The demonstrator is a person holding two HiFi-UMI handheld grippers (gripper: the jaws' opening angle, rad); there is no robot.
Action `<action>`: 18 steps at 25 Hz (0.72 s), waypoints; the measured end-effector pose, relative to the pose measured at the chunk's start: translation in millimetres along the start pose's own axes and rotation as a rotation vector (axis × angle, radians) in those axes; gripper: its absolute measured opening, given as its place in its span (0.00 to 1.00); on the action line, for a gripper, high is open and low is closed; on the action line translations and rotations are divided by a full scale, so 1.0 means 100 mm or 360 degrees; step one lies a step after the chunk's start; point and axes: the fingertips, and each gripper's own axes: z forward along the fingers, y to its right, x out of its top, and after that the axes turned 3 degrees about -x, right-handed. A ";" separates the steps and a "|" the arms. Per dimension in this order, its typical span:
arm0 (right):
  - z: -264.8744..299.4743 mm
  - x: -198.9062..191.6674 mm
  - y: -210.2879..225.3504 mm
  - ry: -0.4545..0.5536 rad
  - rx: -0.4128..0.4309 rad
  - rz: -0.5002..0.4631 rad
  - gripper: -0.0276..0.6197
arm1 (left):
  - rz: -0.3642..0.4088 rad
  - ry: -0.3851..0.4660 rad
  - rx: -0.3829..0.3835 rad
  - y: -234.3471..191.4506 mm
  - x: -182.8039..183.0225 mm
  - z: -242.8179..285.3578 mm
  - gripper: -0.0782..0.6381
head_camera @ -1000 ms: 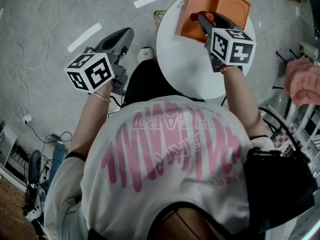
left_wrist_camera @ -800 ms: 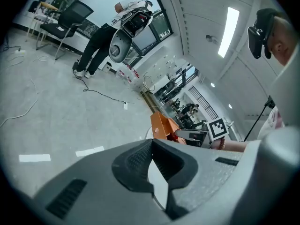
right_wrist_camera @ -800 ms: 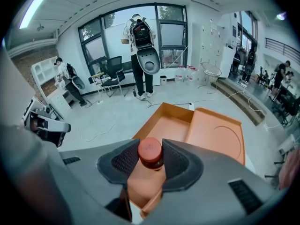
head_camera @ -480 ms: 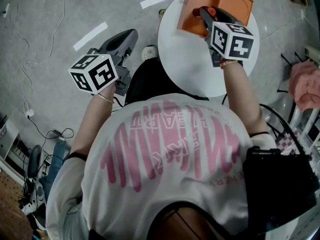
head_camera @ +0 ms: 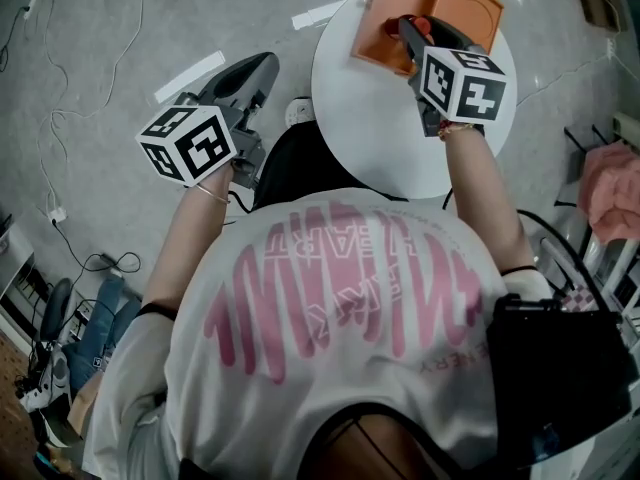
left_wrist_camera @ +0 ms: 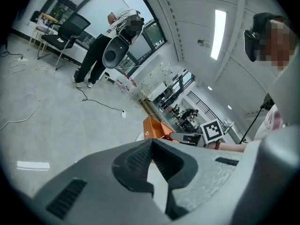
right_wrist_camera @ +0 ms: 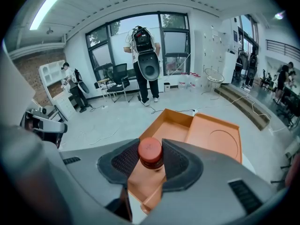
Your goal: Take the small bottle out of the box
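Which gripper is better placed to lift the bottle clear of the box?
Right. The right gripper grips the small bottle over the box; the left gripper hangs empty beside the table.

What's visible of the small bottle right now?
The small bottle shows its round red cap with a pale neck below; the body is hidden by the right tool, whose ribbed pads press the cap from both sides. It sits over the near end of the open orange box; whether its base has cleared it cannot be told.

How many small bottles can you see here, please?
1: the small bottle, red-capped, in the jaws of the right gripper, at the orange box. More may be hidden.
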 end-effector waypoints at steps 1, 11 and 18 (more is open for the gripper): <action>-0.03 0.02 -0.02 0.0014 0.0015 -0.0001 0.27 | 0.0002 0.0011 0.0003 0.04 -0.01 -0.02 0.12; -0.34 0.04 -0.09 0.0108 0.0102 -0.0019 0.27 | 0.0083 0.0067 -0.0062 0.47 -0.05 -0.03 0.12; -0.66 0.22 -0.17 0.0178 0.0140 -0.0028 0.27 | 0.0154 0.0039 -0.0096 0.68 0.01 -0.01 0.12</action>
